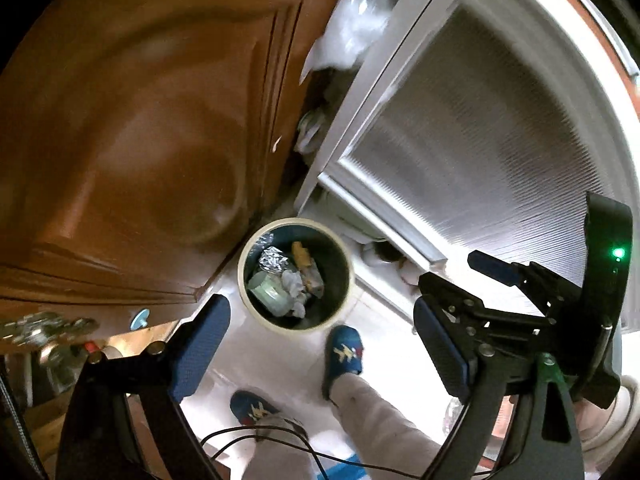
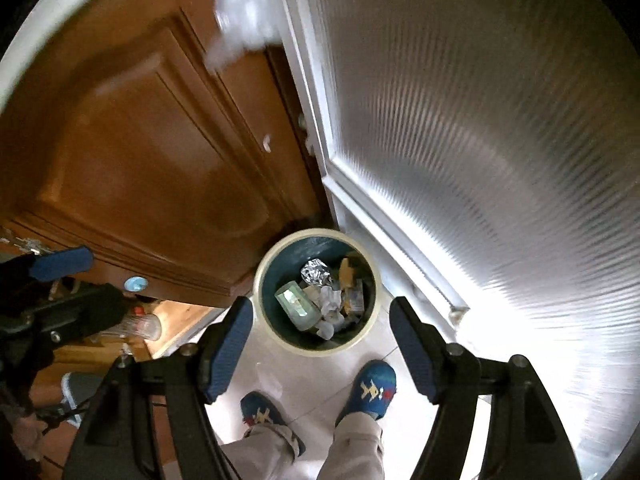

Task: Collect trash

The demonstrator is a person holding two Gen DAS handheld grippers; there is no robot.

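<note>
The trash bin stood on the pale tiled floor in the corner where the brown wooden door met the white ribbed-glass door, a tucked-away spot that kept it out of the walkway. Inside it lay what you had to collect: a crumpled ball of foil, a pale green container, white crumpled paper and some yellowish wrappers, all resting loose below the cream rim. You stood right over it, with your blue slippers planted just short of the bin, so both cameras looked almost straight down into it. Your right gripper had its blue pads spread wide apart with nothing between them, the bin showing in the gap beyond the tips. Your left gripper was likewise open and empty, its pads well clear of each other, framing the bin and one slipper. In the left view your right gripper appeared to the right of the bin, a green light glowing on its body. Both tools hung well above the rim rather than at it, which I judge suited a release already made, since the trash sat in the bin and neither tool carried anything. A clear plastic bag hung high in the gap between the two doors, blurred and hard to read.
</note>
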